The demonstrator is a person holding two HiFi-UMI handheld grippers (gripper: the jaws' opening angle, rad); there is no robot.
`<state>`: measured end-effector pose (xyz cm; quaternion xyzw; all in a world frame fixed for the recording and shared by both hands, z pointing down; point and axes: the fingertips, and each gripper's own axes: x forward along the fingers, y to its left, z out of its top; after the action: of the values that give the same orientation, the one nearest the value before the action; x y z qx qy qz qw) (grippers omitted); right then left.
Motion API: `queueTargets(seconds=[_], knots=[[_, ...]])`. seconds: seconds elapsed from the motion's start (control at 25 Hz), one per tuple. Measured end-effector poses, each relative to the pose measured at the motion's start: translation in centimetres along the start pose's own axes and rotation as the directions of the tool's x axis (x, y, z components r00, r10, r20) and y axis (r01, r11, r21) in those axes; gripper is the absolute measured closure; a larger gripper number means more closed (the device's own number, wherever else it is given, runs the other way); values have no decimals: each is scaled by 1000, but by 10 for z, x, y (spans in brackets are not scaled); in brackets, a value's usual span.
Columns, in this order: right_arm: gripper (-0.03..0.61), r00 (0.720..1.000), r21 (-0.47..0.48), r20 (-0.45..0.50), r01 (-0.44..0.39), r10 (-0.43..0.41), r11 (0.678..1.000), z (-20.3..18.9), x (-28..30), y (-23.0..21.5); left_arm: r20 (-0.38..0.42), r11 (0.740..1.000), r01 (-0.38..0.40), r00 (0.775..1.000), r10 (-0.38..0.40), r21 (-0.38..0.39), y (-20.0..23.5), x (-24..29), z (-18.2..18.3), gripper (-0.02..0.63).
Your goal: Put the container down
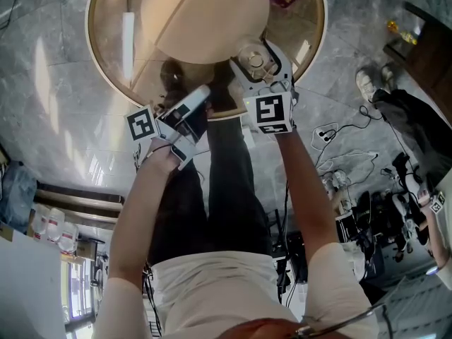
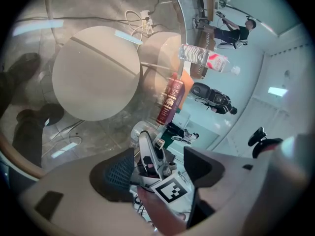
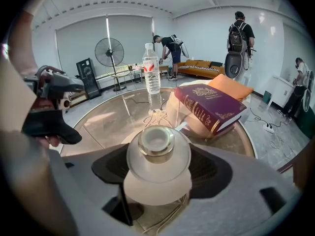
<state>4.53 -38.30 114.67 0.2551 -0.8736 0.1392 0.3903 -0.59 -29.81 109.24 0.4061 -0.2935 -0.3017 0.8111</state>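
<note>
A frosted glass container (image 3: 157,156) with a gold-rimmed lid sits between the jaws of my right gripper (image 3: 158,173), which is shut on it. In the head view the container (image 1: 253,61) is over the near edge of the round glass table (image 1: 106,69), held by the right gripper (image 1: 258,66); whether it touches the glass I cannot tell. My left gripper (image 1: 198,101) hovers at the table edge to the left, open and empty. In the left gripper view the left gripper (image 2: 157,173) points at the right one, with the container (image 2: 139,131) beyond it.
On the table stand a water bottle (image 3: 152,75), a maroon book (image 3: 209,107) and an orange cushion (image 3: 231,88). A cream round base (image 1: 205,13) shows under the glass. Cables (image 1: 346,164) and bags lie on the floor at right. Several people and a fan (image 3: 109,53) stand behind.
</note>
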Motion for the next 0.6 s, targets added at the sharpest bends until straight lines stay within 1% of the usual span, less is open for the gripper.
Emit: queueTargets(seconds=[0.08,0.28,0.32,0.44,0.6], knots=[[226,1000,15,9,-2,2,1000,3,-1,-1,-4,1000,2,1000,-2,8,-2,-1,-2,302],[221,1000,8,13,-12,12,1000,22,-21,2,-23,999,9,1000,-8,38,-22,-7,-15,302],[224,1000,15,18,-15,14,1000,27,-26,3,-28,999,17,999,-16,47,-29,-7,-17,304],[262,999,57,37,-19,17,998,47,-43,3,-53,995,57,997,-53,78,-57,-7,-26,304],[287,997,85,63,-39,33,996,83,-83,9,-91,988,97,992,-86,124,-101,-8,-51,310]])
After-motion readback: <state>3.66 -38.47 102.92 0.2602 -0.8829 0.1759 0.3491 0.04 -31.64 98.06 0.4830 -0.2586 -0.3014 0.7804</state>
